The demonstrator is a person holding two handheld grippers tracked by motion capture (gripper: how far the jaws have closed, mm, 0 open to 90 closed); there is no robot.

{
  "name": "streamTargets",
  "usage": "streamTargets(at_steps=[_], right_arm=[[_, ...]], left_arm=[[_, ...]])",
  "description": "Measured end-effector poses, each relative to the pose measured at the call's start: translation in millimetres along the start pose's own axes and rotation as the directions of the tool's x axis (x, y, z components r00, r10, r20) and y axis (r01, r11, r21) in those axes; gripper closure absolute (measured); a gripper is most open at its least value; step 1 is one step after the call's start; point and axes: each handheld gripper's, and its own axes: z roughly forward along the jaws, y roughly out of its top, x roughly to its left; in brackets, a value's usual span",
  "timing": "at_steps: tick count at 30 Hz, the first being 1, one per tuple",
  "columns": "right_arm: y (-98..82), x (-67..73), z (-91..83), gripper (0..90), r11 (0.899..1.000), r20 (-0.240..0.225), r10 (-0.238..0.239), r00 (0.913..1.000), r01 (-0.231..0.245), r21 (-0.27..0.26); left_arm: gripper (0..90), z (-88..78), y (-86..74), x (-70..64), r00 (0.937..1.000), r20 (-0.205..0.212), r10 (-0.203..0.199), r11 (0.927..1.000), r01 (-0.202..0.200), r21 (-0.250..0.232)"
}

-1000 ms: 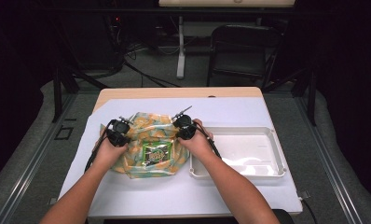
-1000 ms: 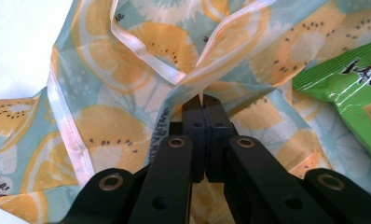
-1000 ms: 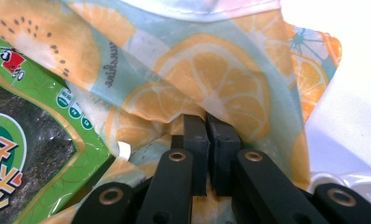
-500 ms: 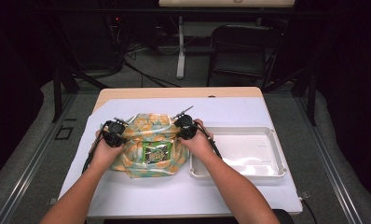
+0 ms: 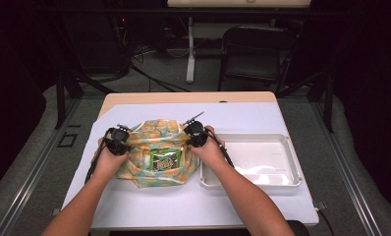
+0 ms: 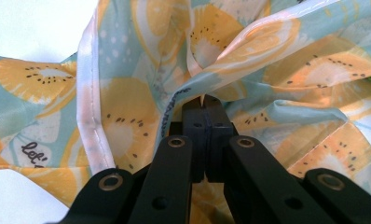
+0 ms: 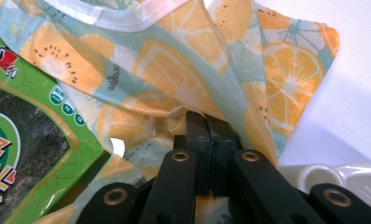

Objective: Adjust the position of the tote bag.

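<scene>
A fruit-print bag (image 5: 156, 152), pale blue with orange slices, lies on the white table cover. Inside it shows a green snack packet (image 5: 164, 160) (image 7: 25, 140). My left gripper (image 5: 119, 142) (image 6: 203, 100) is shut on the bag's left edge, a fold of the cloth (image 6: 193, 70) pinched between its jaws. My right gripper (image 5: 195, 135) (image 7: 208, 119) is shut on the bag's right edge, its jaws closed together on the fabric (image 7: 183, 93). The packet lies to the left of the jaws in the right gripper view.
A white plastic tray (image 5: 282, 172) (image 7: 346, 177) stands just right of the bag, close to my right hand. The table's wooden far edge (image 5: 183, 97) lies beyond. A dark chair (image 5: 257, 54) and cables stand on the floor behind.
My left gripper has shifted a little to the left and nearer with the bag's edge, spreading the bag wider. The right hand has kept its place.
</scene>
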Motion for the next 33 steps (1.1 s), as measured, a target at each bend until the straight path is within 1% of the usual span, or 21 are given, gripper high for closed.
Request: streamTargets(at_steps=[5,6,8,10,11,12,14,16,17,20,21,22,23,25,27,28,29,30,31,32,33], right_arm=[[-0.6,0.0,-0.1,88.7,1.0,-0.005,0.0,1.0,0.0,-0.001],[-1.1,0.1,-0.2,88.2,1.0,-0.007,-0.001,1.0,0.001,-0.005],[-1.1,0.4,-0.5,88.1,1.0,-0.005,0.001,1.0,-0.001,-0.004],[-1.7,1.6,0.1,87.6,1.0,-0.007,0.011,0.9999,-0.012,-0.021],[-1.2,0.9,-0.9,87.4,1.0,-0.011,-0.001,0.9999,0.001,-0.011],[-1.3,1.2,-1.2,87.2,1.0,-0.008,0.001,1.0,-0.001,-0.013],[-0.8,0.8,-3.1,86.6,1.0,-0.008,-0.01,0.9999,0.01,-0.004],[-1.6,1.6,-3.8,85.9,1.0,-0.014,-0.001,0.9999,0.001,-0.021],[-1.8,1.6,-4.5,85.5,1.0,-0.016,-0.003,0.9999,0.003,-0.024],[-2.8,2.0,-7.0,84.6,0.999,-0.016,-0.007,0.9999,0.006,-0.032],[-2.7,1.5,-8.5,84.0,1.0,-0.017,-0.015,0.9997,0.014,-0.026],[-3.3,2.2,-8.6,83.6,0.999,-0.02,-0.007,0.9998,0.006,-0.038],[-3.4,2.4,-9.8,83.3,0.999,-0.021,-0.008,0.9997,0.007,-0.039],[-3.5,3.5,-12.1,83.3,0.999,-0.026,-0.009,0.9996,0.008,-0.047],[-3.3,4.2,-15.9,82.5,0.999,-0.024,-0.023,0.9994,0.022,-0.041],[-3.7,5.0,-16.7,82.0,0.998,-0.026,-0.022,0.9994,0.02,-0.057],[-3.3,5.1,-19.3,81.4,0.998,-0.025,-0.032,0.9992,0.03,-0.048],[-3.7,6.4,-20.4,80.7,0.998,-0.031,-0.024,0.9992,0.022,-0.063],[-4.2,7.9,-21.0,80.0,0.996,-0.032,-0.017,0.9993,0.014,-0.086],[-3.5,7.6,-24.4,79.3,0.997,-0.032,-0.033,0.9989,0.031,-0.068],[-3.7,8.9,-25.4,78.5,0.996,-0.039,-0.027,0.9989,0.024,-0.089]], left_arm=[[88.0,-1.1,-0.2,0.2,0.9998,0.016,-0.012,0.9999,0.012,-0.01],[85.5,-1.9,-0.3,0.3,0.9996,0.02,-0.019,0.9997,0.019,-0.014],[84.1,-4.7,0.1,1.2,0.9987,0.044,-0.024,0.9995,0.025,-0.021],[79.8,-7.4,0.1,1.5,0.998,0.057,-0.027,0.999,0.029,-0.035],[77.1,-9.1,0.2,1.7,0.997,0.071,-0.032,0.9983,0.035,-0.046],[73.7,-11.8,0.2,1.9,0.9946,0.095,-0.041,0.997,0.047,-0.061],[67.5,-16.4,0.4,1.0,0.9924,0.11,-0.055,0.9943,0.064,-0.085],[62.2,-22.7,-0.2,-0.5,0.9904,0.127,-0.056,0.9907,0.07,-0.116],[59.8,-26.2,-0.5,-1.2,0.9874,0.149,-0.054,0.9894,0.073,-0.125],[55.3,-35.6,-2.4,-4.9,0.985,0.166,-0.046,0.9835,0.074,-0.165],[54.5,-38.6,-3.1,-5.9,0.984,0.172,-0.045,0.9809,0.077,-0.179],[54.1,-42.4,-3.7,-6.4,0.9833,0.177,-0.042,0.9802,0.075,-0.183],[53.2,-45.5,-4.5,-7.2,0.9825,0.181,-0.046,0.9772,0.081,-0.196],[52.6,-51.2,-5.6,-7.9,0.9838,0.175,-0.038,0.9735,0.076,-0.216],[52.5,-55.7,-6.8,-8.3,0.9845,0.172,-0.032,0.9707,0.072,-0.229],[52.6,-57.3,-7.5,-8.8,0.9835,0.177,-0.034,0.9683,0.077,-0.238],[52.5,-59.4,-8.1,-9.3,0.982,0.186,-0.034,0.9678,0.078,-0.239],[52.5,-61.5,-8.6,-10.1,0.9816,0.189,-0.028,0.9678,0.074,-0.241],[52.5,-62.8,-9.3,-11.8,0.9814,0.19,-0.03,0.965,0.078,-0.25],[52.5,-64.4,-9.7,-13.5,0.9804,0.195,-0.028,0.9637,0.078,-0.255],[52.5,-66.6,-10.1,-15.1,0.9801,0.198,-0.016,0.9646,0.067,-0.255]])
